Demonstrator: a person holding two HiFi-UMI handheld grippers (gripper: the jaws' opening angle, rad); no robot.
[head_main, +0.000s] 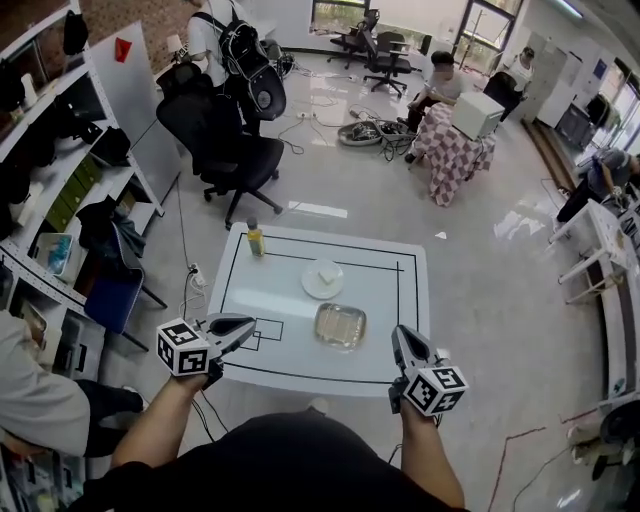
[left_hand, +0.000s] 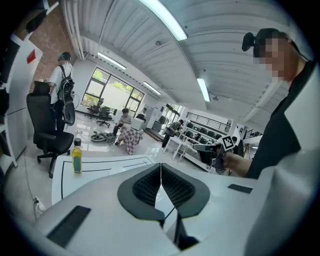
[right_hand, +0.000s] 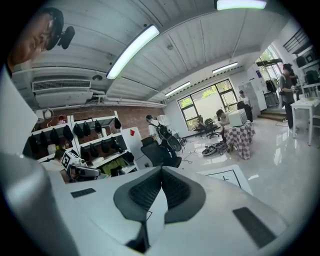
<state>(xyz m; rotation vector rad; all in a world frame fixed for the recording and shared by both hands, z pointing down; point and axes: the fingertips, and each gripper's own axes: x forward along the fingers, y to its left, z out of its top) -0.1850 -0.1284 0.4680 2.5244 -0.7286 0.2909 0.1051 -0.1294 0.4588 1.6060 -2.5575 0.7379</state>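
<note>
White table (head_main: 385, 300) — yellow bottle (head_main: 255, 239) at corner; left gripper (head_main: 246, 324), right gripper (head_main: 400, 336) clenched, empty.

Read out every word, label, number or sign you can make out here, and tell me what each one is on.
No text can be read anywhere.
Bottle on the white table: label too small to read.
Marker cube of the left gripper and marker cube of the right gripper: black-and-white square patterns, no letters.
Red patch on the white panel: no lettering visible.
</note>
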